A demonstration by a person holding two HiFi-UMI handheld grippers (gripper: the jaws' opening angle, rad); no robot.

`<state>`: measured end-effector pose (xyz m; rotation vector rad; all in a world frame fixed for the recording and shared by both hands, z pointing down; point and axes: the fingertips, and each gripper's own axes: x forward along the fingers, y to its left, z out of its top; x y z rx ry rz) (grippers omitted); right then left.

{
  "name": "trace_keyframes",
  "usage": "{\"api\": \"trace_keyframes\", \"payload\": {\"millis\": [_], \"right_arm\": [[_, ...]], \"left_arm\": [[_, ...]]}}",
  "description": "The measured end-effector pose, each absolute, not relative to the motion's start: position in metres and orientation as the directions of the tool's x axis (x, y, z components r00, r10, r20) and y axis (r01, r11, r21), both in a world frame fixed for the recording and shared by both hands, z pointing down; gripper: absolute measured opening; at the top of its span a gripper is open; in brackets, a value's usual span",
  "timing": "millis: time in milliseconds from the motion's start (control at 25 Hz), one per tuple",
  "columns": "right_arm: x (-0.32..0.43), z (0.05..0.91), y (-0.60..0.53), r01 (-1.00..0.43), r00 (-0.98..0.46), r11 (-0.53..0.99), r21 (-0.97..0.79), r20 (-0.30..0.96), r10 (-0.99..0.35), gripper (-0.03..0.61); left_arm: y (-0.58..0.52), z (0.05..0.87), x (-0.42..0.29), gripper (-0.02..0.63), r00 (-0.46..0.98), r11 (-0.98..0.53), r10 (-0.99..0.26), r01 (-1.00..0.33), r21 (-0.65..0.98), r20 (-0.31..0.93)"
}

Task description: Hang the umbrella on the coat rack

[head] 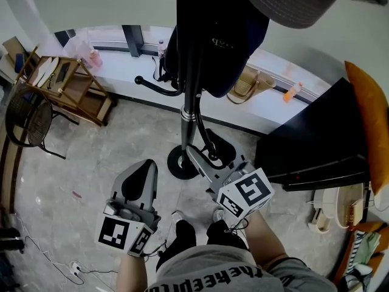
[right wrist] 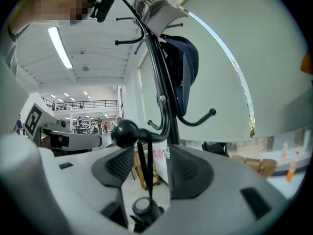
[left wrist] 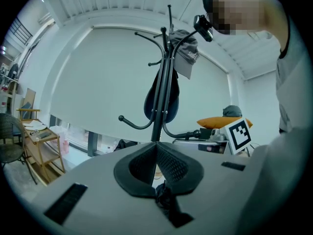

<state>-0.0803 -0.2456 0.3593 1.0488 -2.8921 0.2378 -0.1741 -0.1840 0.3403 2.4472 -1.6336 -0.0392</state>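
Note:
The black coat rack [head: 189, 72] stands right in front of me, with a dark bag [head: 219, 35] and a grey cap [left wrist: 188, 53] on its upper hooks. In the right gripper view the umbrella's black strap [right wrist: 143, 170] is looped over a ball-tipped hook [right wrist: 125, 132], and the umbrella's round handle end [right wrist: 143, 207] hangs low between the jaws. My right gripper [right wrist: 149, 155] [head: 213, 157] is open around strap and handle, with neither pad pressing on them. The umbrella's body is hidden. My left gripper [head: 143, 166] [left wrist: 156, 146] is held back at the lower left, shut and empty.
The rack's round base [head: 176, 163] sits on the grey floor by my feet. A wooden cart [head: 67, 84] and a wicker chair [head: 27, 120] stand at the left. A black cabinet [head: 316, 139] and an orange cushion [head: 371, 120] are at the right. A straw bag [head: 246, 84] lies on the sill.

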Motion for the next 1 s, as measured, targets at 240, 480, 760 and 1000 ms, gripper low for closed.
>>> {"api": "trace_keyframes", "payload": {"millis": [240,480,760,1000], "right_arm": [[-0.077,0.369,-0.244,-0.632,-0.775,0.765,-0.125,0.146,-0.615,0.244],[-0.077,0.370,-0.239,-0.626,-0.779,0.768,-0.132,0.148,-0.610,0.244],[-0.073,0.368,-0.235,-0.630,-0.776,0.765,-0.134,0.147,-0.614,0.244],[-0.068,0.368,-0.229,-0.635,-0.772,0.760,-0.139,0.157,-0.616,0.228]], "left_arm": [[-0.185,0.342,-0.170,0.015,0.396,-0.375,-0.914,-0.909,0.182,0.092],[-0.184,0.342,-0.166,0.015,0.400,-0.380,-0.912,-0.907,0.182,0.090],[-0.182,0.340,-0.162,0.015,0.404,-0.384,-0.911,-0.905,0.182,0.085],[-0.181,0.336,-0.160,0.015,0.405,-0.387,-0.912,-0.904,0.184,0.072]]}}
